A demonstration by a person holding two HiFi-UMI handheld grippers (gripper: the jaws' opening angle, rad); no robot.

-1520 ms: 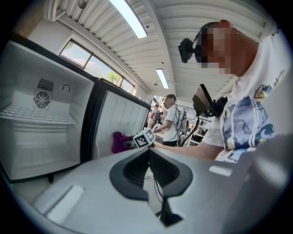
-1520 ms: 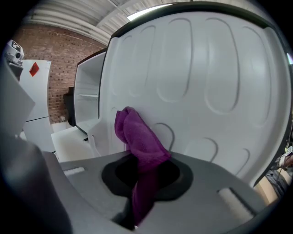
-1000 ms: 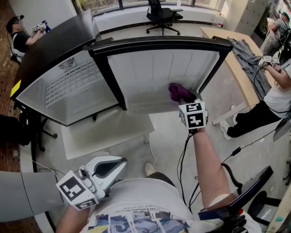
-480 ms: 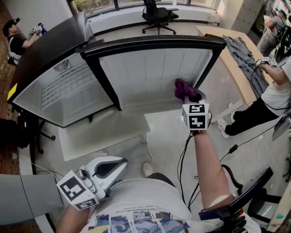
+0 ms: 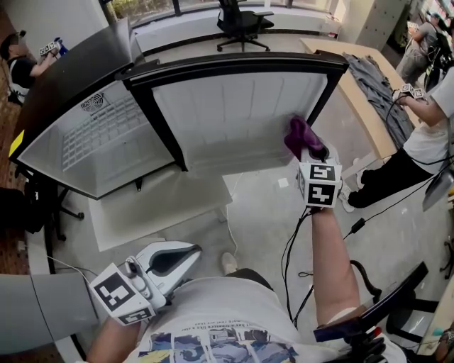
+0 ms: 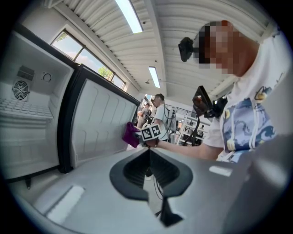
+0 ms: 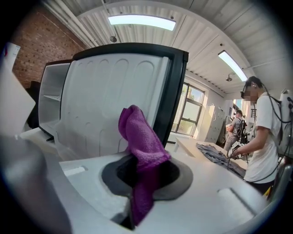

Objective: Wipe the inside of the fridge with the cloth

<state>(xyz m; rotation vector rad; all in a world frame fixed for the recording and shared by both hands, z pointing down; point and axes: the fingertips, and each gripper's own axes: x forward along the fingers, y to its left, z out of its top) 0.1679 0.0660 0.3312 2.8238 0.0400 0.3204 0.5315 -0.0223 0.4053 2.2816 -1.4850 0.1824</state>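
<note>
The fridge (image 5: pixel 85 135) stands open, its shelf grille and fan vent showing at the left in the head view. Its door's ribbed white inner panel (image 5: pixel 234 106), framed in black, faces me at the centre. My right gripper (image 5: pixel 306 147) is shut on a purple cloth (image 5: pixel 301 135) at the panel's lower right corner. In the right gripper view the cloth (image 7: pixel 142 141) sticks up out of the jaws in front of the panel (image 7: pixel 105 100). My left gripper (image 5: pixel 186 255) is shut and holds nothing, low by my torso. From the left gripper view (image 6: pixel 149 160) the cloth (image 6: pixel 130 135) shows far off.
A white board (image 5: pixel 156 209) lies on the floor below the fridge. A long wooden table (image 5: pixel 369 92) with grey fabric (image 5: pixel 386 85) runs along the right, with people (image 5: pixel 418 142) beside it. An office chair (image 5: pixel 241 21) stands behind the fridge. A cable (image 5: pixel 294 248) hangs from my right gripper.
My right gripper has carried the cloth to the right and a little lower along the bottom of the door panel, to its right corner. The left gripper has stayed put.
</note>
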